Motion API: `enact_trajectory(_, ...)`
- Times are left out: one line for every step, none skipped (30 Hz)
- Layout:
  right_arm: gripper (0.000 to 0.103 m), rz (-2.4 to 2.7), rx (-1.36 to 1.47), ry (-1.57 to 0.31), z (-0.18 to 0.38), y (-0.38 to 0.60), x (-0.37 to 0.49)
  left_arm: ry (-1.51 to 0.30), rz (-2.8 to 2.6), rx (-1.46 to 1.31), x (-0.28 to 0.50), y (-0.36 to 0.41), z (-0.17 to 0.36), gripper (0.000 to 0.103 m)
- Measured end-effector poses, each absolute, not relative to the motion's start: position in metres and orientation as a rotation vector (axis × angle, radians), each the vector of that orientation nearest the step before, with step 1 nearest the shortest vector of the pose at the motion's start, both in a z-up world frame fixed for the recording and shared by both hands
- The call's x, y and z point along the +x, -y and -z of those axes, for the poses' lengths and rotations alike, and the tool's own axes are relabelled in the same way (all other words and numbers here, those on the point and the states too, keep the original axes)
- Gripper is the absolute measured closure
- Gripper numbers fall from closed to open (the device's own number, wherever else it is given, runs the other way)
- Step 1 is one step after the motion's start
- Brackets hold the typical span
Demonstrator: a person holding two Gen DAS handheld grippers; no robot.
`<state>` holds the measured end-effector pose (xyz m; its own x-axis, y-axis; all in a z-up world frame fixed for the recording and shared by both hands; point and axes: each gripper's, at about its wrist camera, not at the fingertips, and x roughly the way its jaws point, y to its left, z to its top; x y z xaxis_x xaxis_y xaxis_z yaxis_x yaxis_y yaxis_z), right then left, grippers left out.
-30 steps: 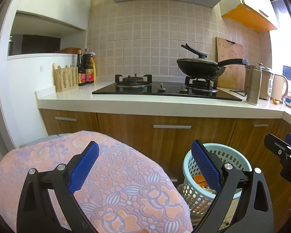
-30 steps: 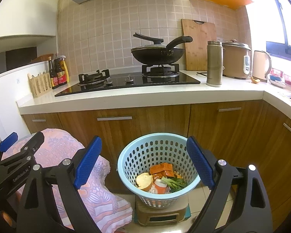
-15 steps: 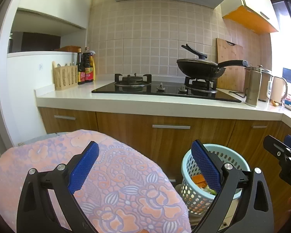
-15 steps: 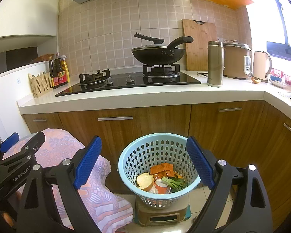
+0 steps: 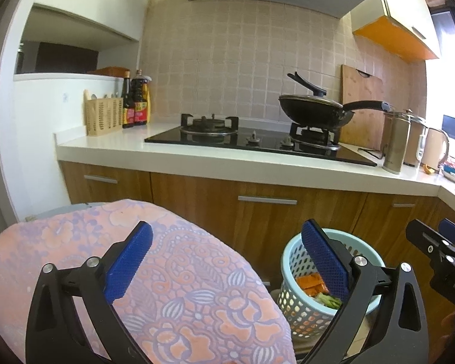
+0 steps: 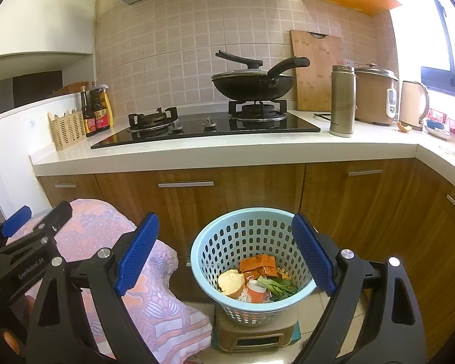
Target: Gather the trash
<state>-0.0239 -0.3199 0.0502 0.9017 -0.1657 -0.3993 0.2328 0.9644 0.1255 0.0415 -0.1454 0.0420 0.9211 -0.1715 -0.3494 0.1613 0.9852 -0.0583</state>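
A light blue perforated basket [image 6: 251,242] stands on a small box on the floor in front of the wooden cabinets. It holds trash: an orange wrapper [image 6: 256,265], a bread piece [image 6: 230,282], a cup and green leaves [image 6: 277,288]. My right gripper [image 6: 224,257] is open and empty, its blue pads either side of the basket, above it. My left gripper [image 5: 227,261] is open and empty over a pink floral cloth [image 5: 166,273]; the basket [image 5: 291,297] shows at its right pad.
The pink cloth [image 6: 112,242] covers something low, left of the basket. The white counter [image 6: 227,151] carries a gas hob, a black wok [image 6: 251,83], a steel flask [image 6: 342,100], rice cooker, kettle, sauce bottles and a cutlery basket. Cabinets run along the right.
Both views have shifted slightly downward and closer; the grippers stay open and empty. The basket and trash have not moved.
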Motion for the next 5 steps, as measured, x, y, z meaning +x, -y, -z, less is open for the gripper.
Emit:
enact_trajectory(0.018,0.208,0.173,-0.395,-0.0506,0.3203,-0.0245,-0.362,0.172,-0.031,0.0414,0.1453,-0.0415,0.007)
enact_trajectory(0.018,0.209,0.176,-0.392,-0.0512,0.3212,-0.0254,-0.362,0.173,-0.032,0.0419,0.1447,-0.0411,0.007)
enact_trajectory(0.018,0.210,0.178,-0.391,-0.0514,0.3215,-0.0261,-0.362,0.173,-0.033,0.0424,0.1442,-0.0407,0.007)
enact_trajectory(0.018,0.212,0.182,-0.389,-0.0519,0.3234,-0.0271,-0.364,0.174,-0.035,0.0430,0.1433,-0.0406,0.007)
enact_trajectory(0.018,0.213,0.186,-0.388,-0.0522,0.3240,-0.0280,-0.366,0.177,-0.040,0.0431,0.1432,-0.0401,0.007)
